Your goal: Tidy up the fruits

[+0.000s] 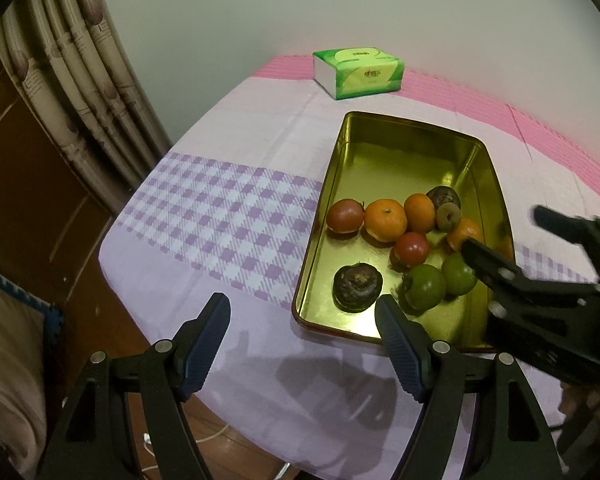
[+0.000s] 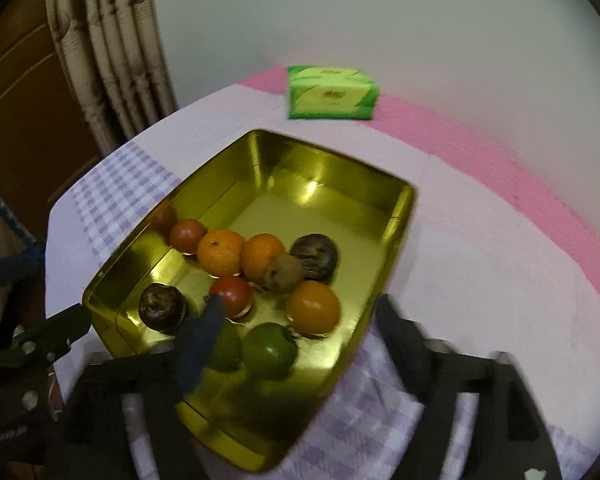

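Left wrist view is showing the left tongs (image 1: 302, 312) gaping empty at lower centre; right tongs (image 2: 300, 316) are spreading open over the gold tray (image 2: 396, 216) of fruits (image 2: 314, 306).

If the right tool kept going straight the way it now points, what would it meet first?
Probably a green tomato, lying between the open right tool's fingers inside the gold tin; depth is unclear.

I see a green tissue pack (image 1: 358, 73) lying at the far end of the table, on the pink band of the tablecloth (image 1: 228, 208), which turns lilac with purple checks nearer me. Patterned curtains (image 1: 80, 76) hang at left, beside brown wooden panelling (image 1: 24, 168).
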`<state>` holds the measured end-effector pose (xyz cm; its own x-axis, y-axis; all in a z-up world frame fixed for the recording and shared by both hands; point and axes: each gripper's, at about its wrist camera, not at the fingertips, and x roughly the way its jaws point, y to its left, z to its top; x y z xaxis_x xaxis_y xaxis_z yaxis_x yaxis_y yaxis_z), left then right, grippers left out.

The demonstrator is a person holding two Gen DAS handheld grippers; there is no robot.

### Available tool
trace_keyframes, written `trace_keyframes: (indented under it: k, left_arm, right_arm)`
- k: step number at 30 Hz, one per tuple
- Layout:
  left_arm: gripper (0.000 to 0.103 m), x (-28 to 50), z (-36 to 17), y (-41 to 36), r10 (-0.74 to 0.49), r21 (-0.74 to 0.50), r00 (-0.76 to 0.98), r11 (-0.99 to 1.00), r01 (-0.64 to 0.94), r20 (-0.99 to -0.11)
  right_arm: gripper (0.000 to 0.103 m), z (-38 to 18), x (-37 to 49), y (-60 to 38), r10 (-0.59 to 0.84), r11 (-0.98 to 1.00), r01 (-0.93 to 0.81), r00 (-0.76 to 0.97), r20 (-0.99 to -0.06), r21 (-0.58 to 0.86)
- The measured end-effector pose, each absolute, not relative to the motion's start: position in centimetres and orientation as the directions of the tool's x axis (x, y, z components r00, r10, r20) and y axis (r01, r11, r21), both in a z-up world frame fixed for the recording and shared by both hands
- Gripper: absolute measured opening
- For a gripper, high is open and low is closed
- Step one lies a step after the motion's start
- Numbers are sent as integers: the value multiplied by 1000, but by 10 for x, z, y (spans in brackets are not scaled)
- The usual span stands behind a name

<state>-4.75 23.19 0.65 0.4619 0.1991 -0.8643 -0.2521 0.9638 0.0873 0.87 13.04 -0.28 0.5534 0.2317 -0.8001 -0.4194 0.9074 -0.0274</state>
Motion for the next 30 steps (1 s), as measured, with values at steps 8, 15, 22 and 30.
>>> trace_keyframes:
  k: [8, 15, 22, 30]
  left_arm:
    - [75, -46, 7, 227, 202, 104, 466, 968, -228, -862]
    - [75, -47, 5, 221, 214, 124, 467, 969, -216, -858]
    - [75, -47, 5, 219, 217, 130, 466, 969, -212, -858]
    - [75, -47, 4, 218, 218, 131, 465, 968, -212, -858]
  right_arm:
    - [101, 0, -9, 103, 173, 940, -340, 541, -823, -26]
    - [101, -13, -23, 100, 164, 943, -332, 508, -845, -17]
    - [101, -21, -31, 110, 167, 933, -359, 485, -858, -22]
    - [102, -22, -30, 110, 179, 933, -360, 475, -861, -4]
